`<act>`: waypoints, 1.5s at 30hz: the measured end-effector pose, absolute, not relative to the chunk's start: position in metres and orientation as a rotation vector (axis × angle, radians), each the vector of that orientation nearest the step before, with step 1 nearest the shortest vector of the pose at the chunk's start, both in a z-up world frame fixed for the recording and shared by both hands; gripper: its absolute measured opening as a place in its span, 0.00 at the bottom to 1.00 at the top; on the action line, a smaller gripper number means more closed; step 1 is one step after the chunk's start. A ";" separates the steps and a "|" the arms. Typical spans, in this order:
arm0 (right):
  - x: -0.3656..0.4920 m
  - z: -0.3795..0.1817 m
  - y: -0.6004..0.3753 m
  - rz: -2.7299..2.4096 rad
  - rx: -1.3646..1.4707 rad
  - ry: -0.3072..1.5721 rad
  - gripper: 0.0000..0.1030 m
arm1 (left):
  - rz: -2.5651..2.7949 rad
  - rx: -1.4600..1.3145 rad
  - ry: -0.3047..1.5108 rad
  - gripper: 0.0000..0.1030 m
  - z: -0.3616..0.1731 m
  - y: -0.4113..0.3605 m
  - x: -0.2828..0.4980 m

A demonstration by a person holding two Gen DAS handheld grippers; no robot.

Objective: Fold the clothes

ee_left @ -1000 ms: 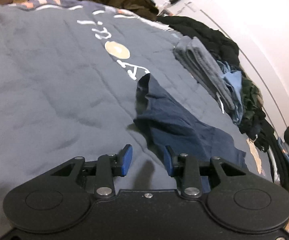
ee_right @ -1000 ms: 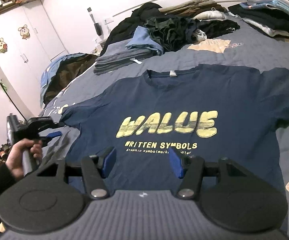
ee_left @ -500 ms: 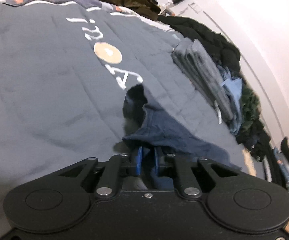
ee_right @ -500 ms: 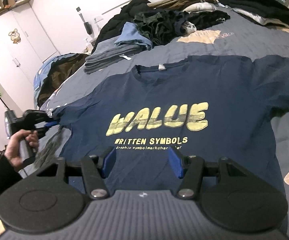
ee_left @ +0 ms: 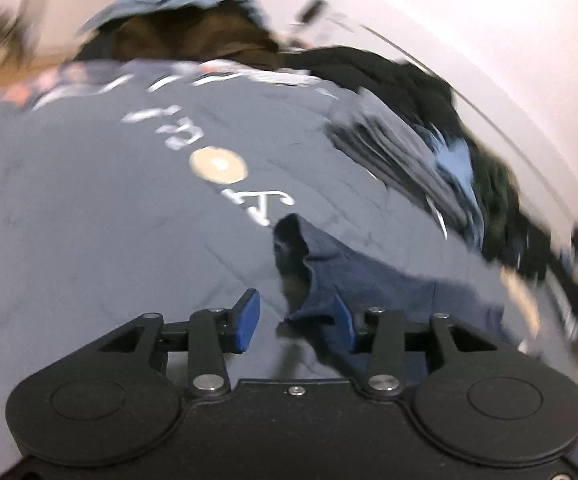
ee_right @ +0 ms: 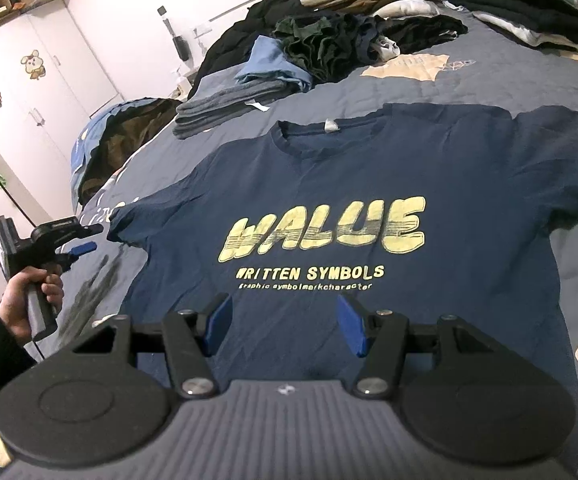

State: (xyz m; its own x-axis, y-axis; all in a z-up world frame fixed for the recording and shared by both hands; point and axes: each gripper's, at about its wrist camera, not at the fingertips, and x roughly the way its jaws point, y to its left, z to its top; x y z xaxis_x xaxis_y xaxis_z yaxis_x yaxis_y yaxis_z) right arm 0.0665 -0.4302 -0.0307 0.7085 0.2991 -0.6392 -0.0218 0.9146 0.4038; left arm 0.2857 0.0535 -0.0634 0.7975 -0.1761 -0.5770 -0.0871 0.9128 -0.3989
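A grey-blue quilted bed (ee_right: 509, 80) carries a navy T-shirt (ee_right: 369, 184) spread flat; folded grey clothes (ee_right: 225, 108) and dark heaps (ee_right: 329, 48) lie behind it.

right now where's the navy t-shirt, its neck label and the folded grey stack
navy t-shirt (ee_right: 369, 184), right wrist view, on the chest above the print
neck label (ee_right: 330, 123), right wrist view, the white tag inside the collar
folded grey stack (ee_right: 225, 106), right wrist view, its top layer

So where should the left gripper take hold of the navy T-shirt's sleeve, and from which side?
Probably at the sleeve cuff, coming in from the shirt's outer side. The cuff hem stands up off the bedspread in a loose fold, so a pad can slip under it. The left gripper has just been opening; its pads aren't pinching the cloth.
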 end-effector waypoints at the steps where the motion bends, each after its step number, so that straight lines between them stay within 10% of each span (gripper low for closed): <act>1: 0.067 -0.032 -0.431 0.180 0.389 0.773 0.56 | -0.066 -0.378 0.645 0.40 -0.063 0.051 0.288; 11: 0.069 -0.041 -0.427 0.172 0.369 0.799 0.56 | -0.119 -0.502 0.764 0.39 -0.071 0.064 0.359; 13: 0.070 -0.044 -0.426 0.172 0.368 0.807 0.56 | -0.119 -0.489 0.765 0.07 -0.071 0.062 0.367; 21: 0.073 -0.051 -0.428 0.163 0.375 0.830 0.56 | -0.101 -0.443 0.658 0.00 -0.038 0.068 0.386; 30: 0.073 -0.051 -0.427 0.169 0.374 0.834 0.56 | -0.168 -0.404 0.665 0.07 -0.040 0.066 0.370; 35: 0.071 -0.049 -0.426 0.171 0.375 0.831 0.56 | -0.294 -0.232 0.632 0.51 -0.052 0.066 0.323; 43: 0.072 -0.050 -0.419 0.189 0.358 0.842 0.56 | -0.380 -0.041 0.671 0.49 -0.077 0.040 0.312; 45: 0.073 -0.051 -0.418 0.191 0.355 0.846 0.56 | -0.406 0.003 0.668 0.30 -0.082 0.032 0.310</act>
